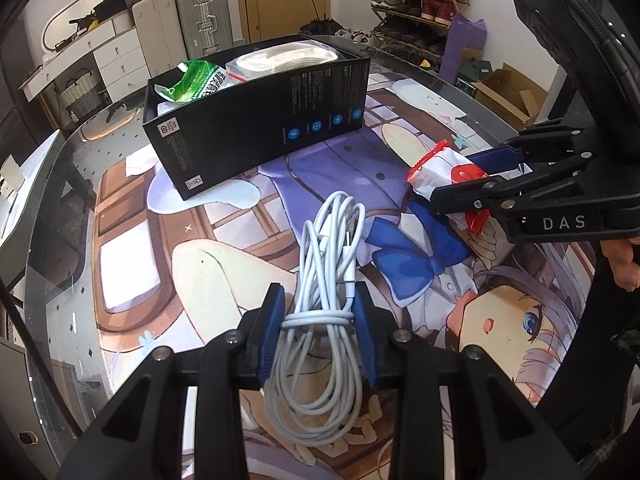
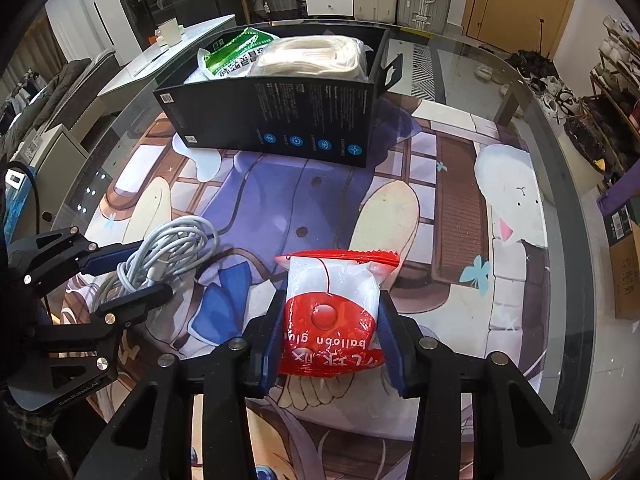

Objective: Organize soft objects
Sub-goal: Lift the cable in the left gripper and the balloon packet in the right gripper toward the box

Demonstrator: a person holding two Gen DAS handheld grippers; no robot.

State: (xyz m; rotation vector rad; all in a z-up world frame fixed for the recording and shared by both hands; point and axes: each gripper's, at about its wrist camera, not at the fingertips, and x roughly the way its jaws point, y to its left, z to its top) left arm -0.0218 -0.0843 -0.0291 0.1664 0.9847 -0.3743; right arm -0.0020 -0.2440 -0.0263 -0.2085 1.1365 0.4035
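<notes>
My left gripper (image 1: 319, 304) is shut on a coiled white cable (image 1: 326, 264), over the printed mat; it also shows in the right wrist view (image 2: 144, 272) at the left. My right gripper (image 2: 332, 312) is shut on a red and white balloon glue packet (image 2: 334, 304); the packet shows in the left wrist view (image 1: 440, 176) at the right, held by that gripper (image 1: 456, 178). A black open box (image 1: 256, 120) stands at the far side of the mat, also in the right wrist view (image 2: 276, 116). It holds a green packet (image 1: 196, 80) and a bagged white bundle (image 1: 288, 58).
The glass table (image 2: 560, 168) carries a printed anime mat (image 2: 460, 208). Beyond the table stand suitcases (image 1: 204, 12), a white drawer unit (image 1: 116, 52), a shoe rack (image 1: 420, 0) and a cardboard box (image 1: 508, 94). A side table with a cup (image 2: 170, 32) stands at the far left.
</notes>
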